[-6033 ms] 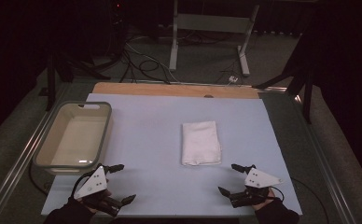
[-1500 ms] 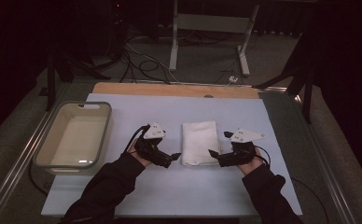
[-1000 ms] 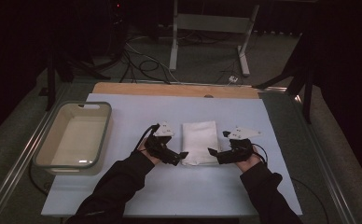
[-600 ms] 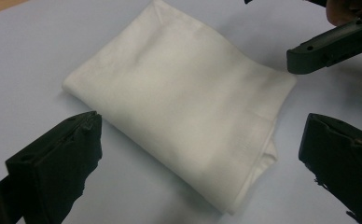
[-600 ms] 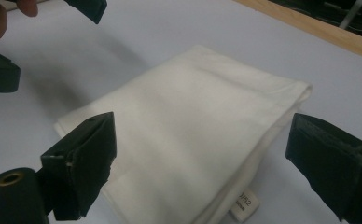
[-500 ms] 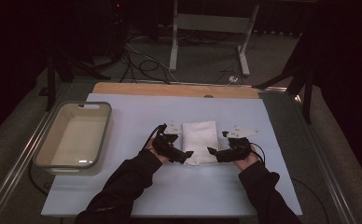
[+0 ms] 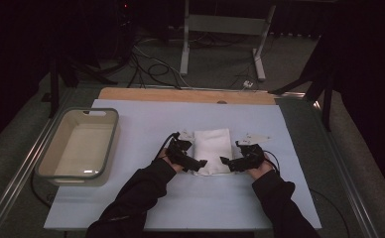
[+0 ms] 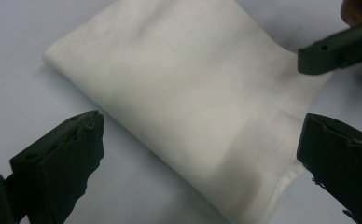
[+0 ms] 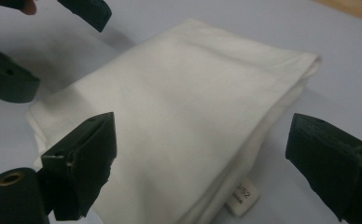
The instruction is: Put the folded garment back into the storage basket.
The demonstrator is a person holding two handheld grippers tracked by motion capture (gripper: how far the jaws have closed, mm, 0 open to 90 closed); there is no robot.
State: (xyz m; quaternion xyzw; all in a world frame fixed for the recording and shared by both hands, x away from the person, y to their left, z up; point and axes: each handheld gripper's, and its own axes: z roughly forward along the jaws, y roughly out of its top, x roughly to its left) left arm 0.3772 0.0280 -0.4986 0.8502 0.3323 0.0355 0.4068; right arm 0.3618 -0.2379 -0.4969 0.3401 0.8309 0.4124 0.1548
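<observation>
Both hands have come up from the near edge of the worktop and closed in on the folded white cloth (image 7: 212, 150). The left gripper (image 7: 199, 163) now sits right at its near-left corner and the right gripper (image 7: 225, 161) at its near-right corner, fingers spread wide around the cloth's edge.

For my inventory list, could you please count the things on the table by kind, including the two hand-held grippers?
Folded white cloth: 1
Empty tub, beige inside with a grey rim: 1
Hand-held grippers: 2, the left gripper and the right gripper, both open at the cloth's near corners
Total: 4
</observation>
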